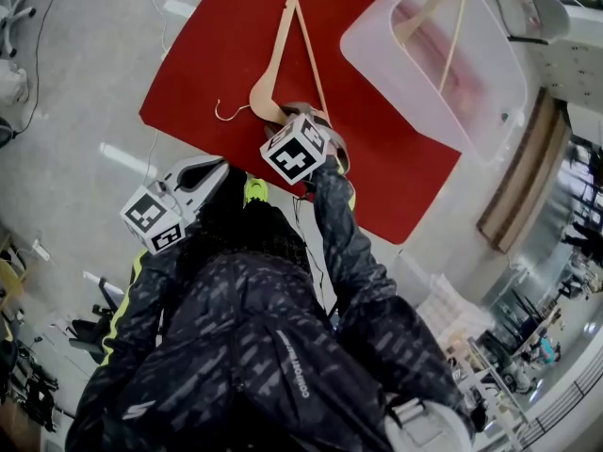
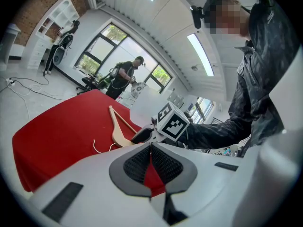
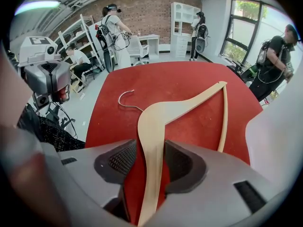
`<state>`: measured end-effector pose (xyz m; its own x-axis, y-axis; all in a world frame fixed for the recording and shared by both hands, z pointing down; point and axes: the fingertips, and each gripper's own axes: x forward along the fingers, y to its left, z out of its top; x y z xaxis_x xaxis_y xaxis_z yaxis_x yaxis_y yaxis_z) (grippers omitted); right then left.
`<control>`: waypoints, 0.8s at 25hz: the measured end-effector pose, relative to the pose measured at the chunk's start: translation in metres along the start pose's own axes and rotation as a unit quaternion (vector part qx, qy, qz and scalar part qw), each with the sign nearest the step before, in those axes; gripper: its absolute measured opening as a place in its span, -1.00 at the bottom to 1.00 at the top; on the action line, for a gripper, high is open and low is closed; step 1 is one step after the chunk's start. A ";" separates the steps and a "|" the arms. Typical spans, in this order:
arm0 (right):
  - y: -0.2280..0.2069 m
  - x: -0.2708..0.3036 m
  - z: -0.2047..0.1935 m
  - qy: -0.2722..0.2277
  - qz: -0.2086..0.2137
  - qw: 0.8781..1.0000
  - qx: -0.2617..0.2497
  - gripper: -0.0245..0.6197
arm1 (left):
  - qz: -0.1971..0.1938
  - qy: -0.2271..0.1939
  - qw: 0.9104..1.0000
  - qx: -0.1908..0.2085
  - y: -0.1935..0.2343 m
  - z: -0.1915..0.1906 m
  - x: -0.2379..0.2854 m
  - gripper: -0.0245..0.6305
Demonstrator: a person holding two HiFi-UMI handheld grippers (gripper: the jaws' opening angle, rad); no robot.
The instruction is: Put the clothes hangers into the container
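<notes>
A wooden clothes hanger lies flat on the red surface, with its wire hook pointing toward the surface's left edge in the head view. The right gripper points steeply down over it. Its jaws stand wide apart and straddle the hanger's near arm just below the neck. Red shows on both sides of the wood lower down, so the pads are not pressing on it.

The left gripper is held back beside the person's dark jacket, roughly level. Its jaws meet at the tips with nothing between them.

The translucent plastic container stands at the far right part of the surface, near the hanger's far tip. A second wooden hanger leans inside it.

Around the surface, a thin cable trails over the pale floor. White shelving stands against a brick wall. Several people wearing backpack rigs stand by the desks and windows.
</notes>
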<state>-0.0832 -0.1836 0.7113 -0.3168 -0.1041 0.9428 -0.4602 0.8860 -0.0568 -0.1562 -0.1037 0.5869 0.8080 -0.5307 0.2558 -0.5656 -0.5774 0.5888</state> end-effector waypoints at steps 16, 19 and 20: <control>-0.003 -0.001 0.000 -0.007 -0.010 1.000 0.010 -0.47 | 0.000 -0.007 1.000 0.008 -0.002 0.011 0.003 -0.89; -0.001 0.000 -0.001 -0.015 -0.019 1.000 0.010 -0.48 | 0.000 -0.005 1.000 0.010 0.000 0.009 0.002 -0.89; 0.000 -0.001 -0.001 -0.017 -0.023 1.000 0.008 -0.48 | 0.000 -0.005 1.000 0.011 -0.001 0.009 0.001 -0.89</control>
<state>-0.0819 -0.1831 0.7107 -0.3221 -0.1597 0.9331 -0.4878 0.8727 -0.0190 -0.1560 -0.1099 0.5795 0.8063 -0.5368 0.2487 -0.5694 -0.5903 0.5721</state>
